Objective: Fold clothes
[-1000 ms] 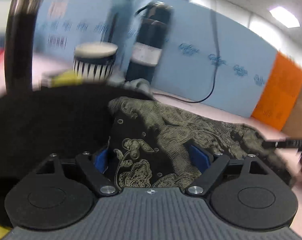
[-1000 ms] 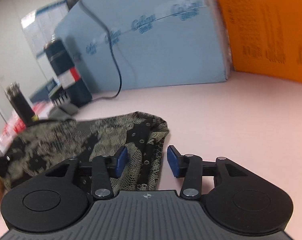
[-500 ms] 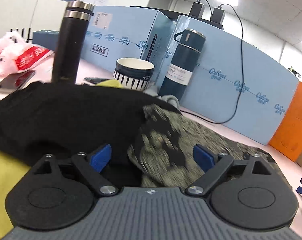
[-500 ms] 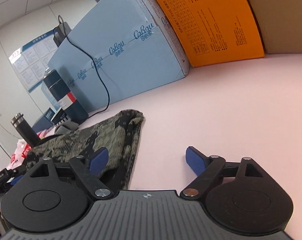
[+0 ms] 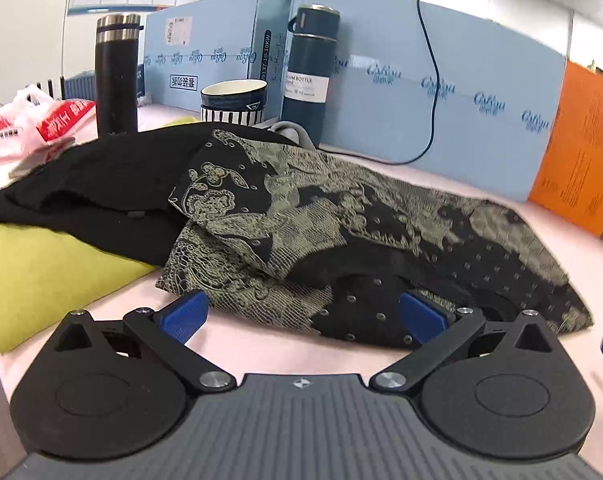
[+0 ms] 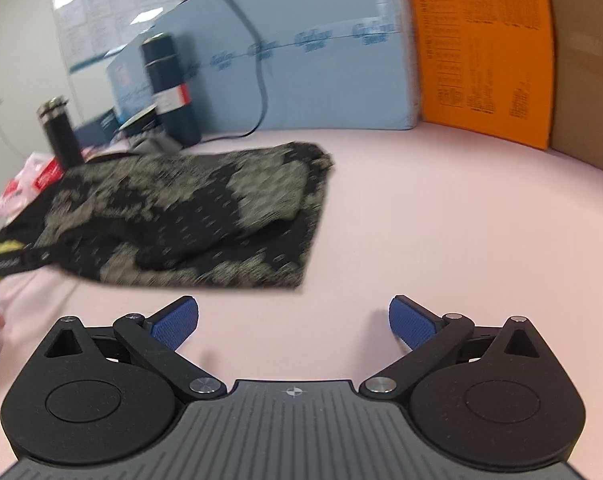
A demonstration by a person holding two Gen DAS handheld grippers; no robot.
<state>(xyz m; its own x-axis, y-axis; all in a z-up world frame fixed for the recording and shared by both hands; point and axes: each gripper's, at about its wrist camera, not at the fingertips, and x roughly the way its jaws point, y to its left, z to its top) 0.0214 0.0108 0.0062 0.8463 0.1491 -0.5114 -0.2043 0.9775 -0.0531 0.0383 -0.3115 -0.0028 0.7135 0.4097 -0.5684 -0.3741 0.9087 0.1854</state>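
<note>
- the patterned garment (image 5: 341,216) is black with pale olive lace-like florals and small dots, folded into a rough flat bundle on the pink table (image 6: 441,220).
- its left edge laps against a black garment (image 5: 101,184), which lies over a yellow-green cloth (image 5: 49,264) just left of the patterned garment.
- behind the patterned garment stand a dark blue bottle (image 5: 309,64), a striped cup (image 5: 233,100) and a black tumbler (image 5: 115,76), backed by light blue boxes (image 5: 461,92); an orange box (image 5: 581,152) is to its right.
- left gripper (image 5: 303,316): jaws spread wide, holding nothing, blue pads at the near edge of the patterned garment; whether the right pad touches the fabric cannot be told.
- right gripper (image 6: 293,318): jaws spread wide over bare table, apart from the near right corner of the patterned garment.
- the right wrist view is motion-blurred, so the pattern there is smeared; a dark strap-like object at its left edge is cut off and unclear.
- the far side of the patterned garment is hidden by its own folds.
</note>
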